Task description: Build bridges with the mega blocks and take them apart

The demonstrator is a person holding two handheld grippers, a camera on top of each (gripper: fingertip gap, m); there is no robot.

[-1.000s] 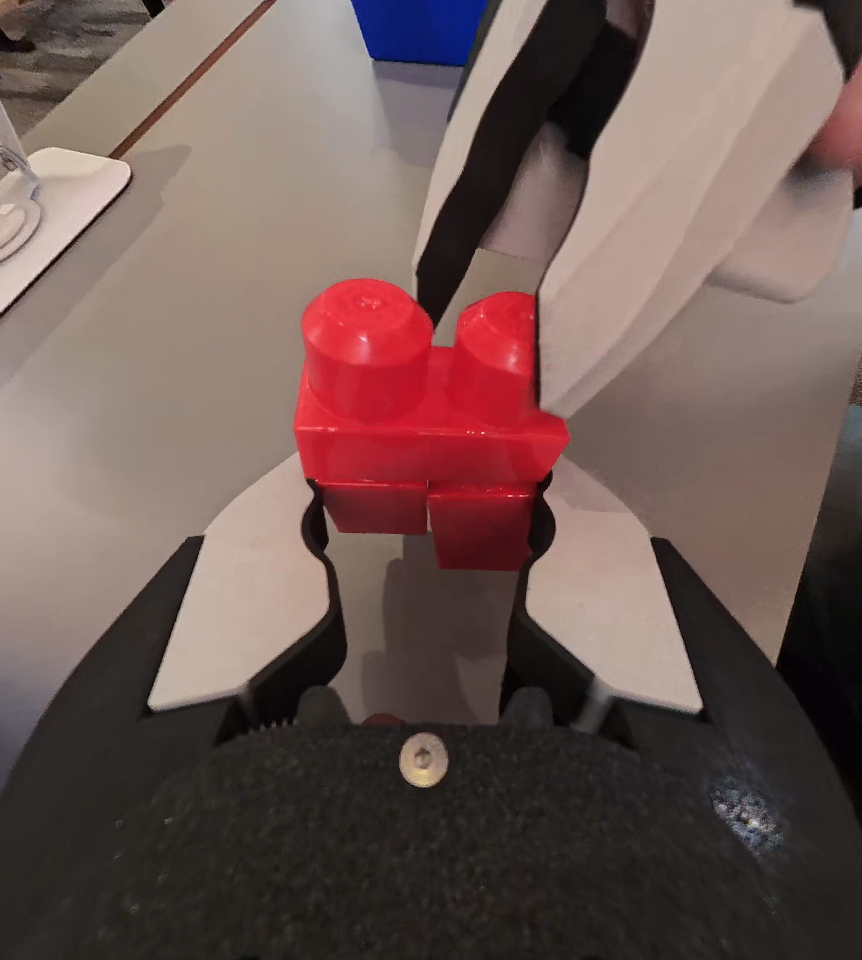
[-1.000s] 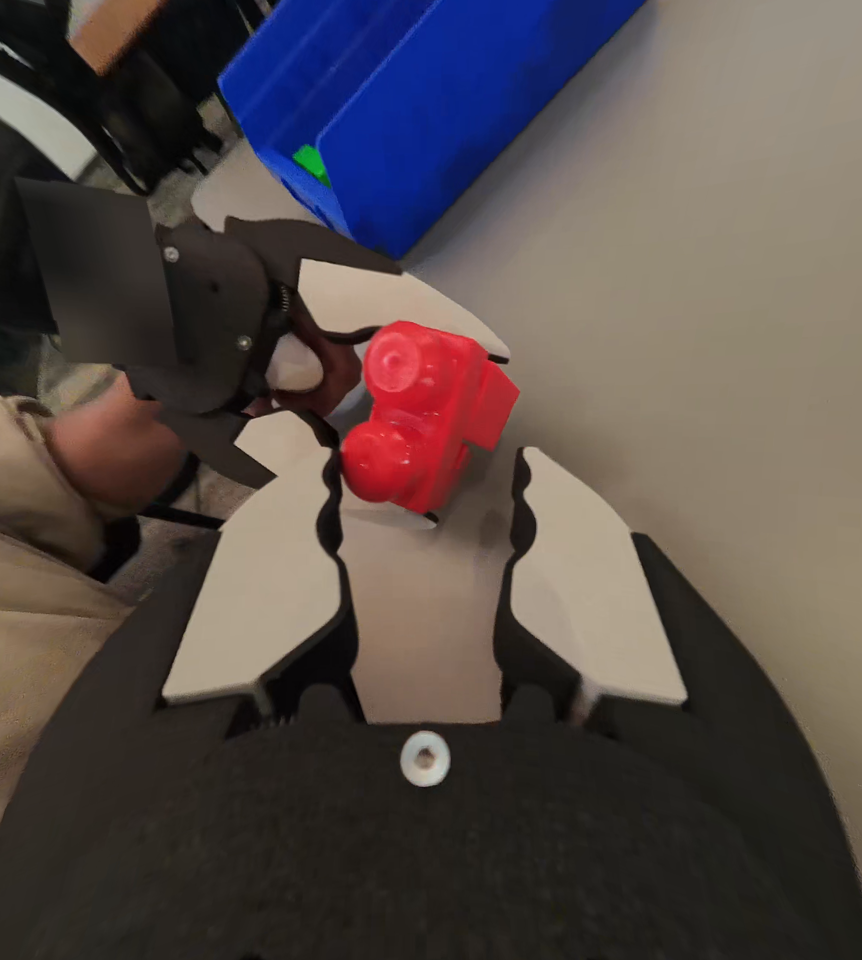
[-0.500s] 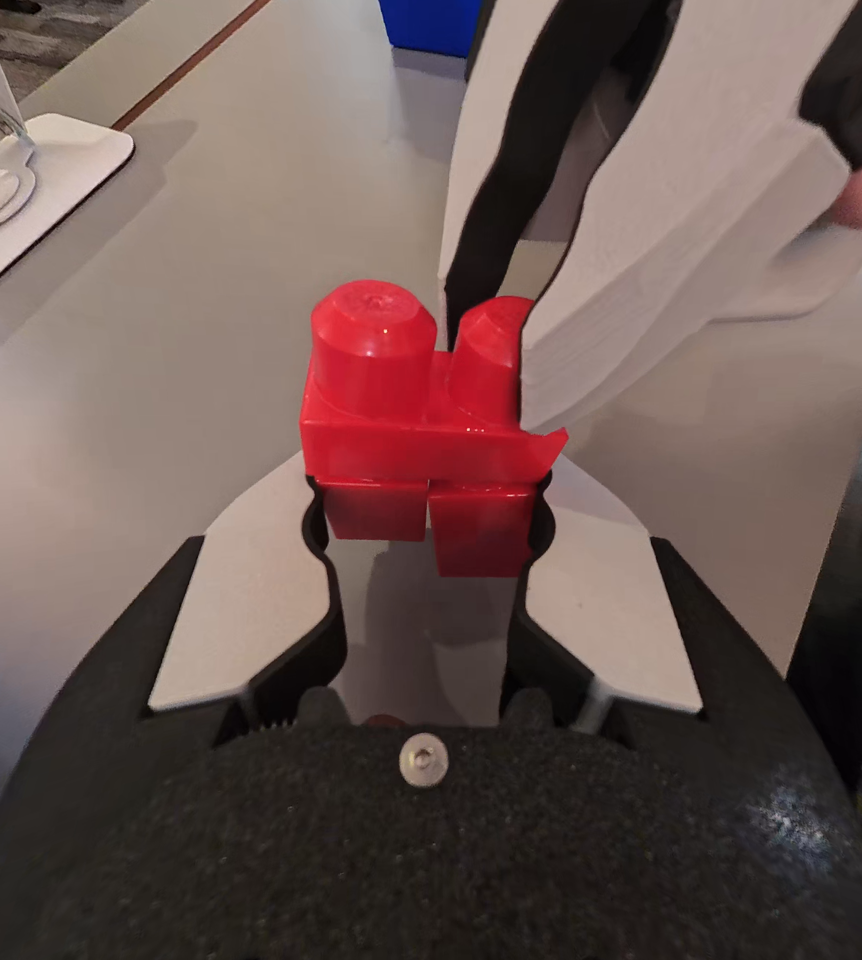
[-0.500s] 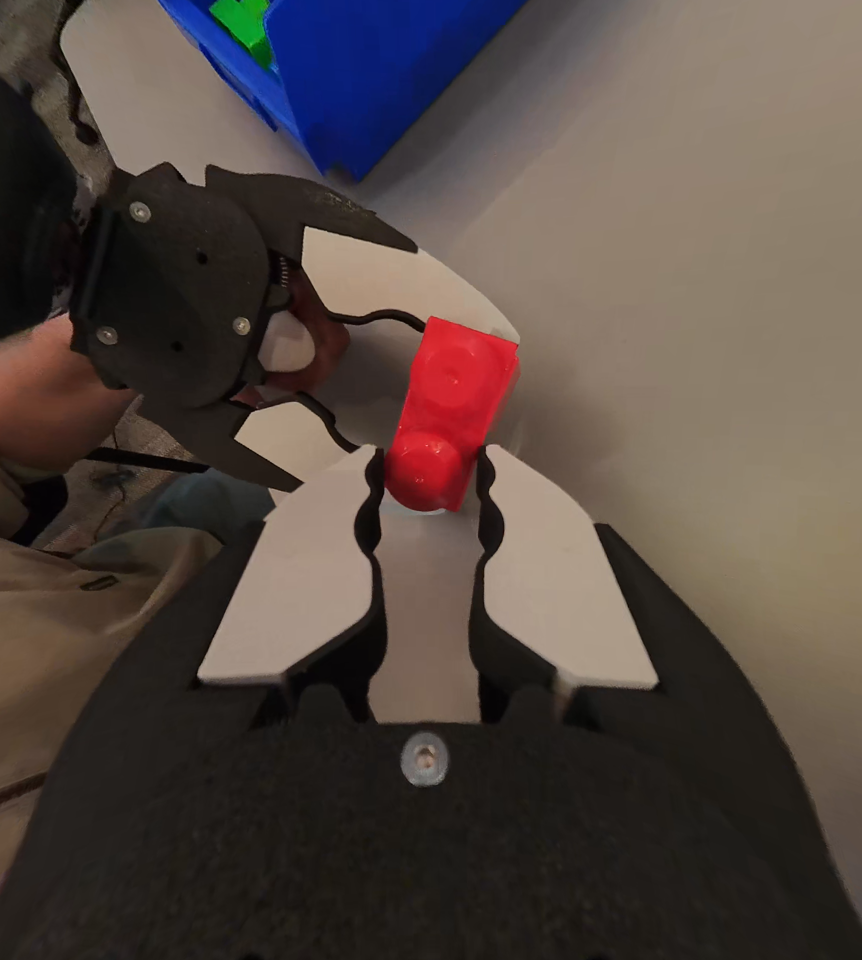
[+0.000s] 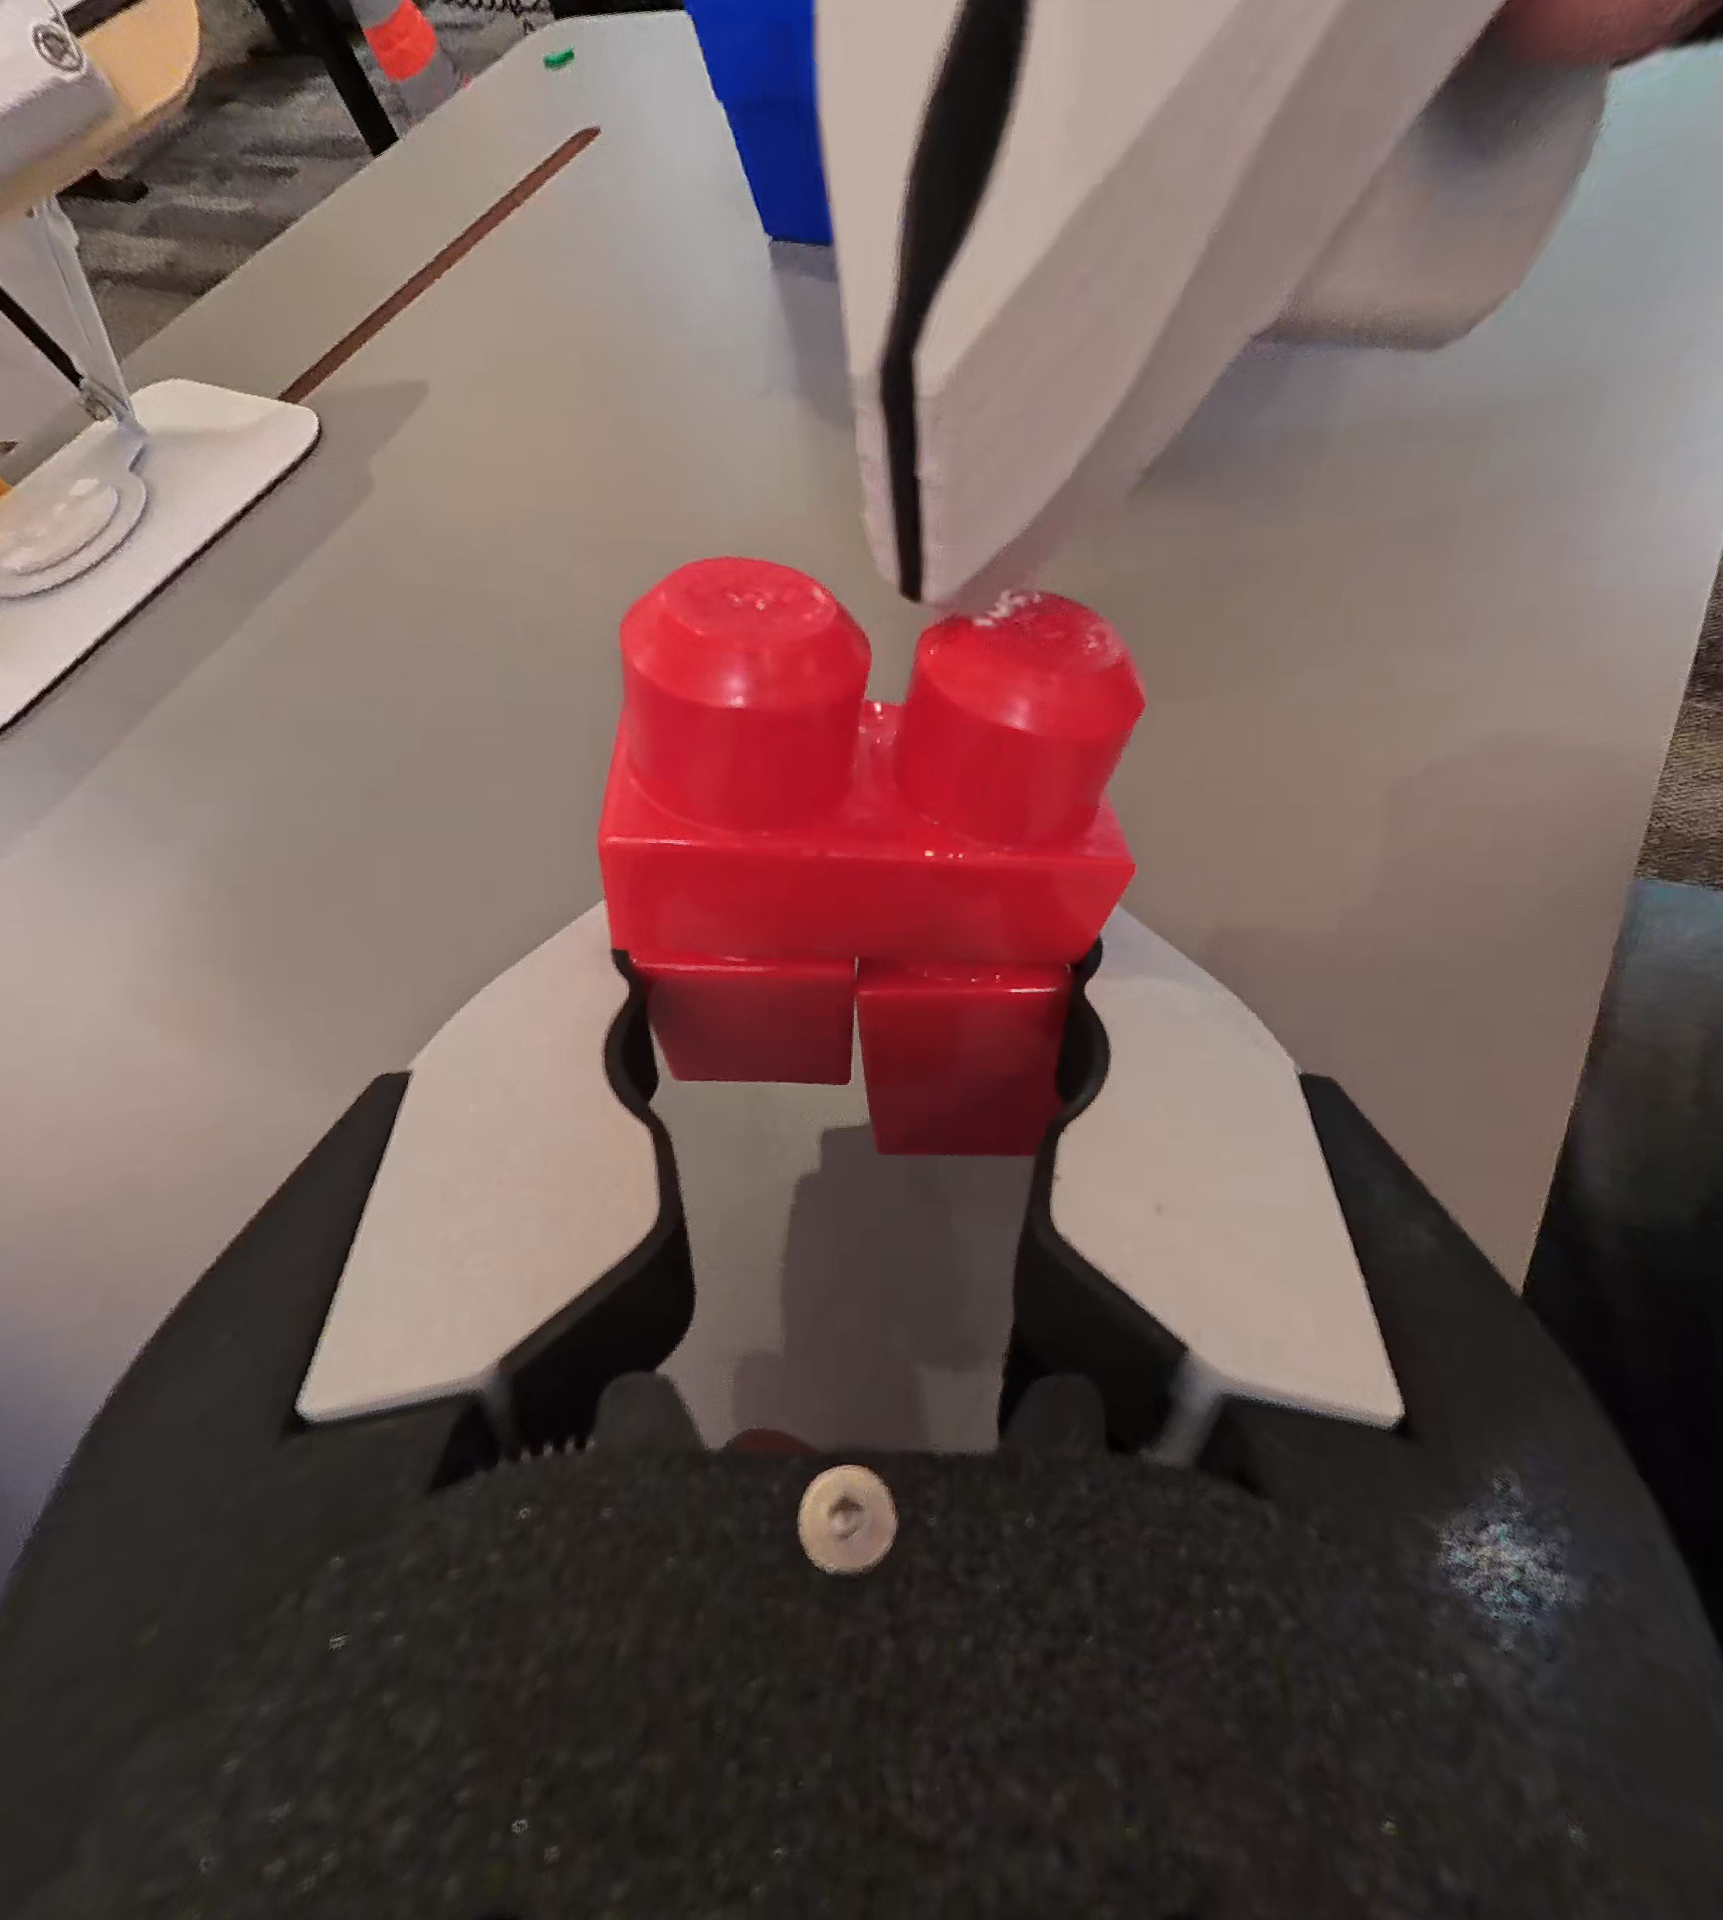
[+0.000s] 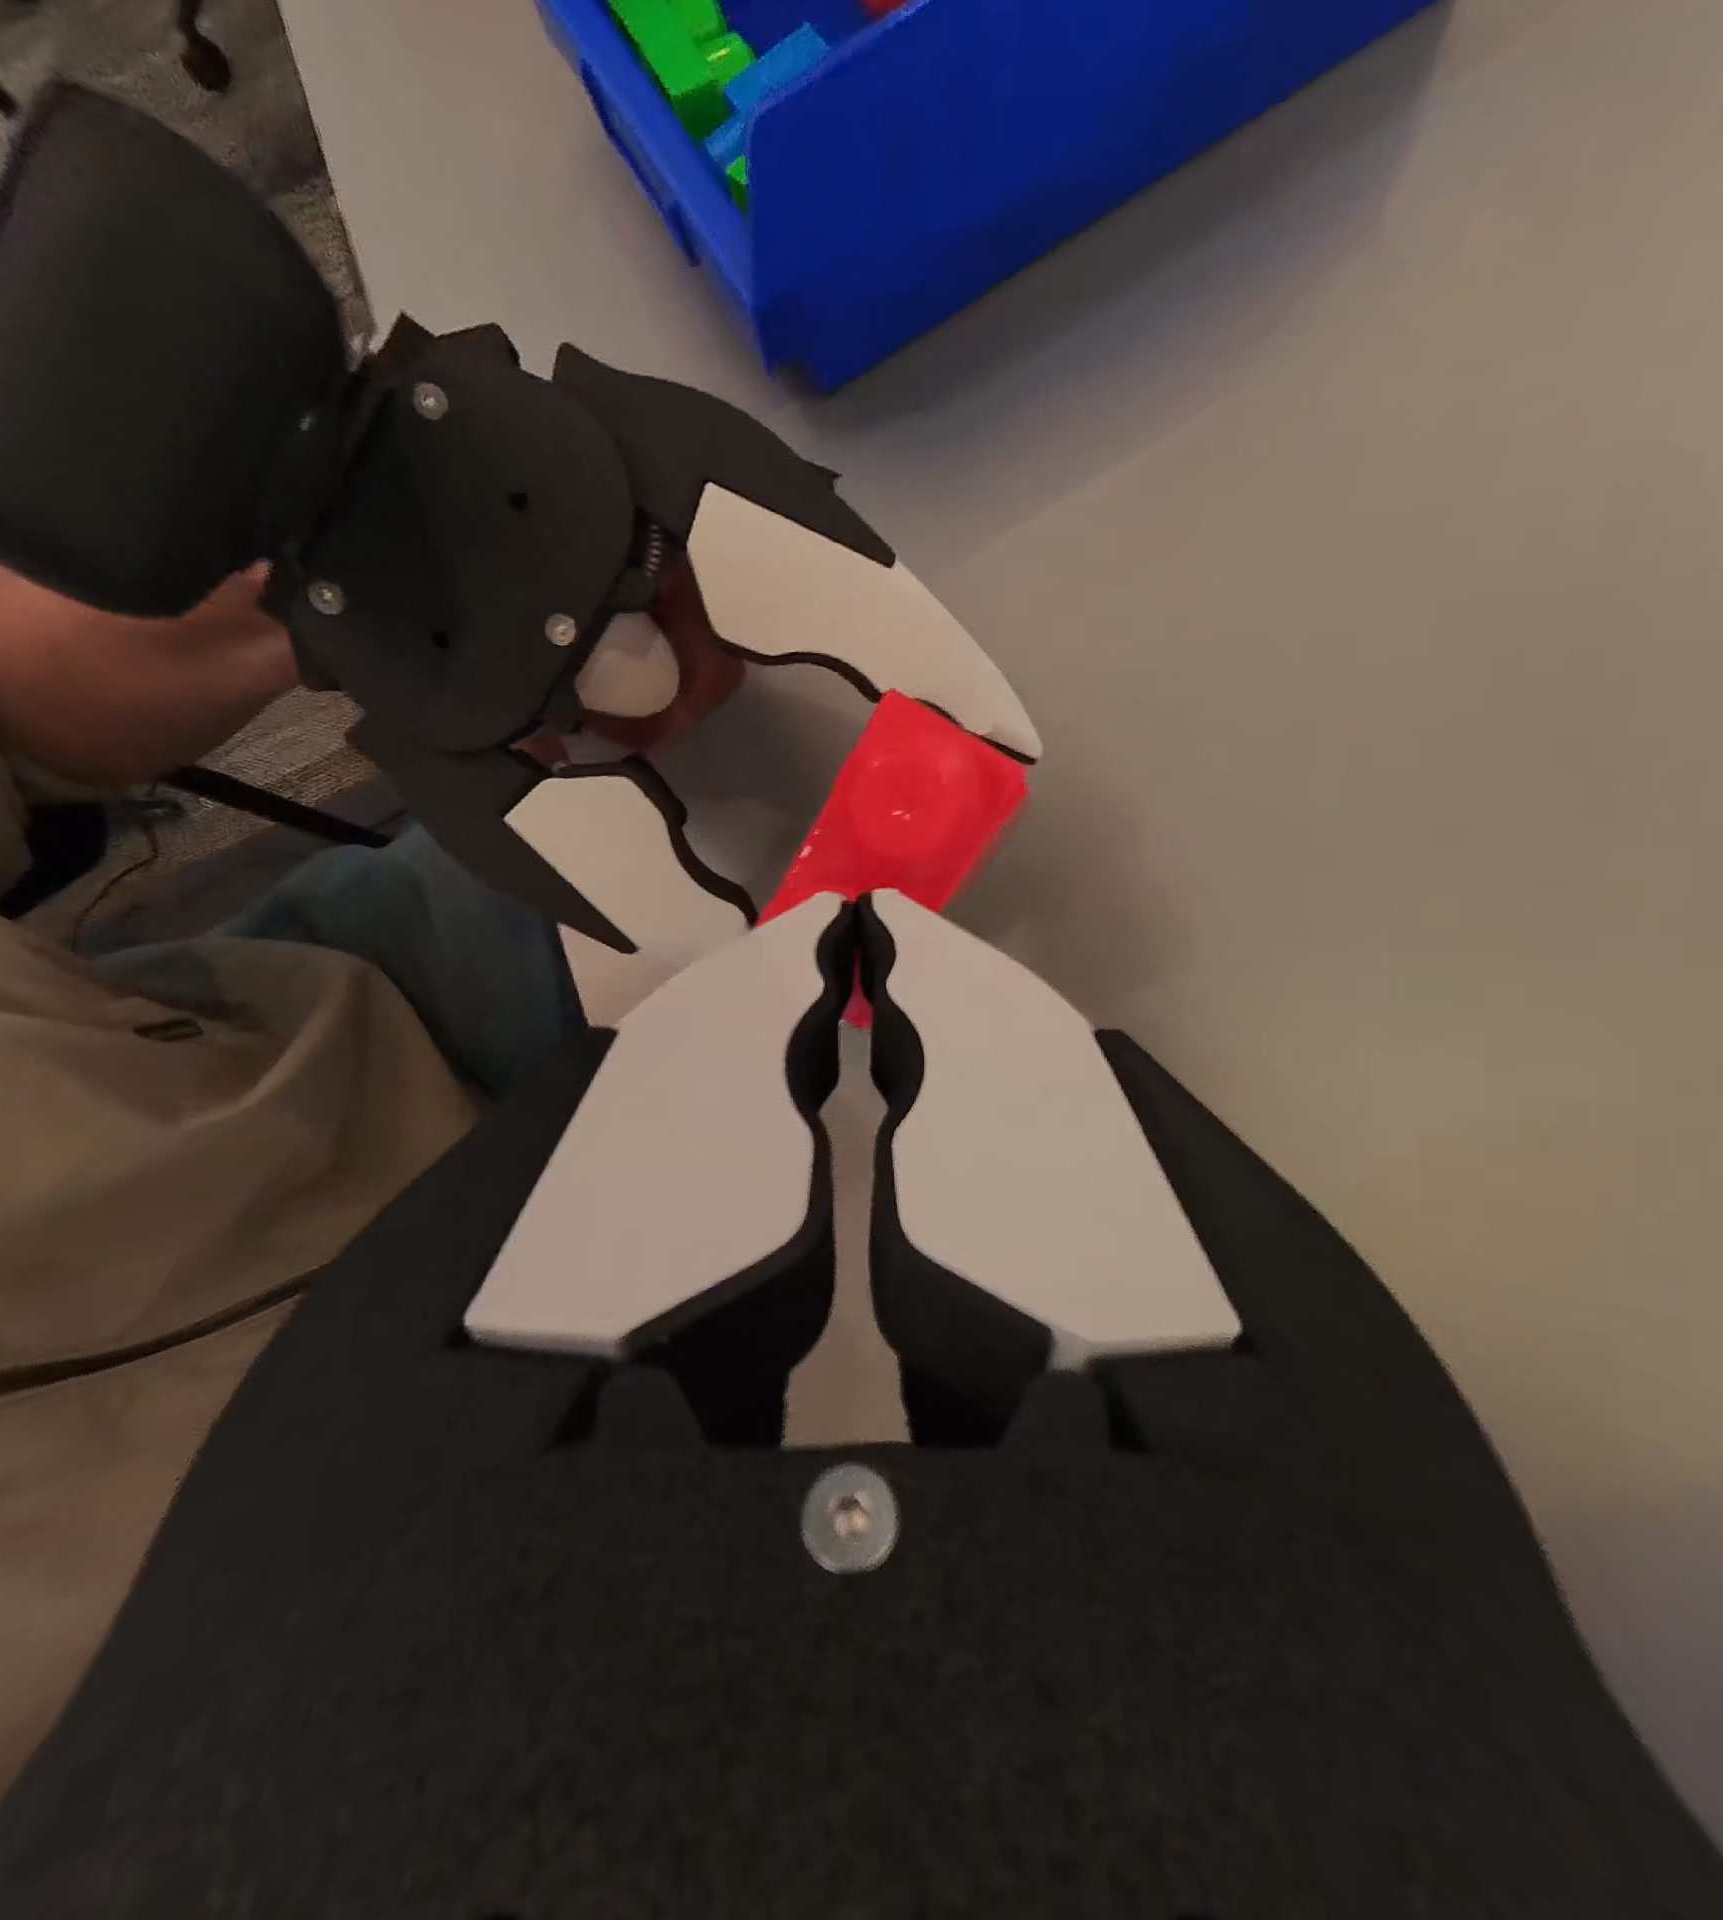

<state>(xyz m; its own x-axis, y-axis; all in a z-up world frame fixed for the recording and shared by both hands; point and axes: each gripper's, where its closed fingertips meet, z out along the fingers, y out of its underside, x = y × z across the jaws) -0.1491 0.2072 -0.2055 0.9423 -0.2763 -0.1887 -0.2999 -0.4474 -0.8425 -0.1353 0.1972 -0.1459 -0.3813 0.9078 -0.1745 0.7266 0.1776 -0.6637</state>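
Observation:
My left gripper (image 5: 857, 1003) is shut on a red mega block bridge (image 5: 867, 831). Its pads press on the two small lower blocks, which carry a two-stud block on top, held upright above the grey table (image 5: 421, 623). My right gripper (image 6: 857, 916) is shut with nothing between its pads. In the left wrist view its closed tips (image 5: 904, 577) hang just above the gap between the two studs. The right wrist view shows the left gripper (image 6: 888, 831) clamping the red bridge (image 6: 904, 821) from both ends.
A blue bin (image 6: 940, 197) with green and blue blocks stands on the table beyond the grippers. A white stand base (image 5: 109, 540) sits at the left. The table edge (image 5: 1667, 831) runs along the right. A person's beige sleeve (image 6: 109, 1143) is at the left. The left gripper's tips are roughly 6 centimetres from the right gripper's.
My right gripper stood around the nearer stud half a second ago, then rose off it and its pads came together on air. The left gripper kept its hold on the red bridge.

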